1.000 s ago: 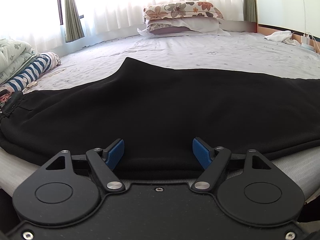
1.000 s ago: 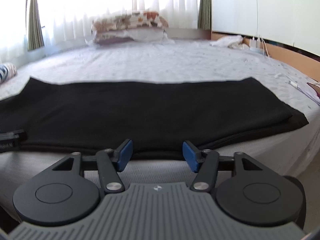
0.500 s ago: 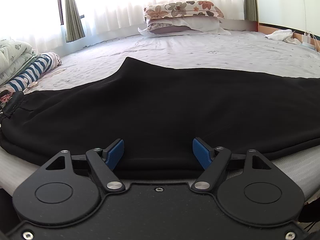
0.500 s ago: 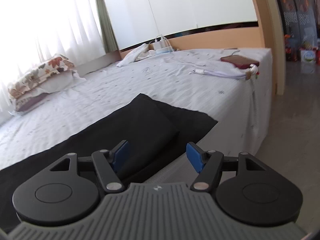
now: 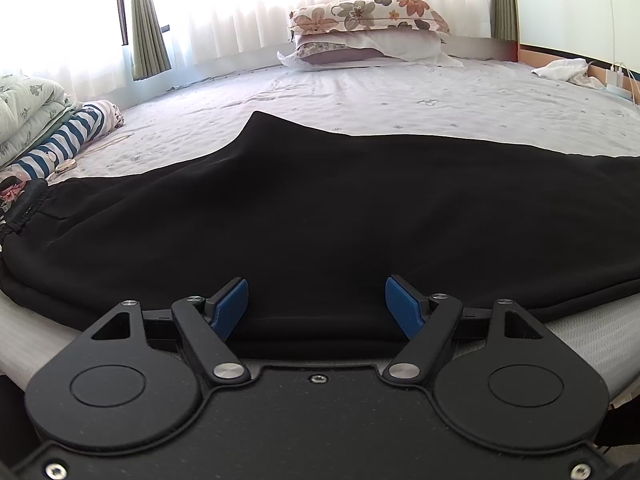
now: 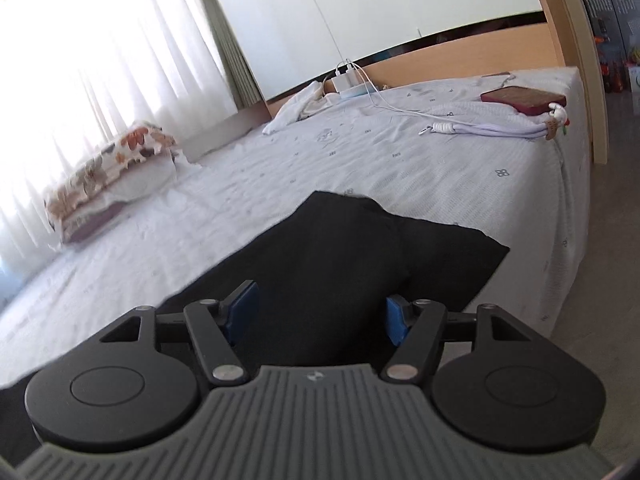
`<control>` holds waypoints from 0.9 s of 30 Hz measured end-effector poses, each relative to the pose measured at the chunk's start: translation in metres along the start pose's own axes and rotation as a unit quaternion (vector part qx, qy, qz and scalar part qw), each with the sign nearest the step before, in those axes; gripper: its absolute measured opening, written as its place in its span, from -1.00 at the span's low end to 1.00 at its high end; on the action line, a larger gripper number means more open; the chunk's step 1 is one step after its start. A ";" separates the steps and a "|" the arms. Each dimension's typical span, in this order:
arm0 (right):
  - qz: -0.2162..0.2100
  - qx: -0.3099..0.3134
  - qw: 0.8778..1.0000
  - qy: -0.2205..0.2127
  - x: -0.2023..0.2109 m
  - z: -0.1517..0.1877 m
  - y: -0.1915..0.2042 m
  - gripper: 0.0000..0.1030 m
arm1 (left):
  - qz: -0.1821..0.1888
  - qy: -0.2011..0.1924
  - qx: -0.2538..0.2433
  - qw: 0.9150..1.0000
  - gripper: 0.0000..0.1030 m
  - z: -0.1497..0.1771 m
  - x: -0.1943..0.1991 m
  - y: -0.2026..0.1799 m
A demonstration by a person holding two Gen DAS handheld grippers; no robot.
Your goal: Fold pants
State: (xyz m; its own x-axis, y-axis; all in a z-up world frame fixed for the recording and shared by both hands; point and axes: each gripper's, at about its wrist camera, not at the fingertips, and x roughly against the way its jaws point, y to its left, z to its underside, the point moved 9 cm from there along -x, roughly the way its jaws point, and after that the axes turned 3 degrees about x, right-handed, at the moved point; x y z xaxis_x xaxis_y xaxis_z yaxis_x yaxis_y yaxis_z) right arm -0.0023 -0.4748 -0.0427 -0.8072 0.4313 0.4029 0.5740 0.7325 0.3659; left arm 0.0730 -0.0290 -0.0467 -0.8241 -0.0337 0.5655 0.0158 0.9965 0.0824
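The black pants (image 5: pixel 340 216) lay flat along the near edge of the bed (image 5: pixel 400 96), legs stacked for folding. My left tongs (image 5: pixel 316 306) hung open over the near hem; my right tongs (image 6: pixel 318 318), also open, faced the cuffs, gripping nothing.

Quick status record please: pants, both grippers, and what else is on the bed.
pants: black pants lie flat along the near edge of the bed
leg ends: in the right wrist view
left gripper: open, over the pants' near edge
right gripper: open, over the leg ends
other: stacked pillows, striped garment, red book
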 end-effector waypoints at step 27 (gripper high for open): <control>0.153 0.001 0.985 -0.083 0.009 -0.020 -0.059 -0.29 | 0.004 0.000 0.005 1.000 0.48 0.002 -0.003 0.002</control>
State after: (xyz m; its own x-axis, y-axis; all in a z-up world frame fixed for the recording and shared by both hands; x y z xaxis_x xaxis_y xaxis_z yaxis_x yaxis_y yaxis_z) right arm -0.0410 -0.5241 -0.0441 -0.6087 0.7115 0.3510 0.7931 0.5569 0.2466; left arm 0.0750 -0.0273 -0.0497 -0.8238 -0.0260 0.5662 0.0167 0.9974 0.0701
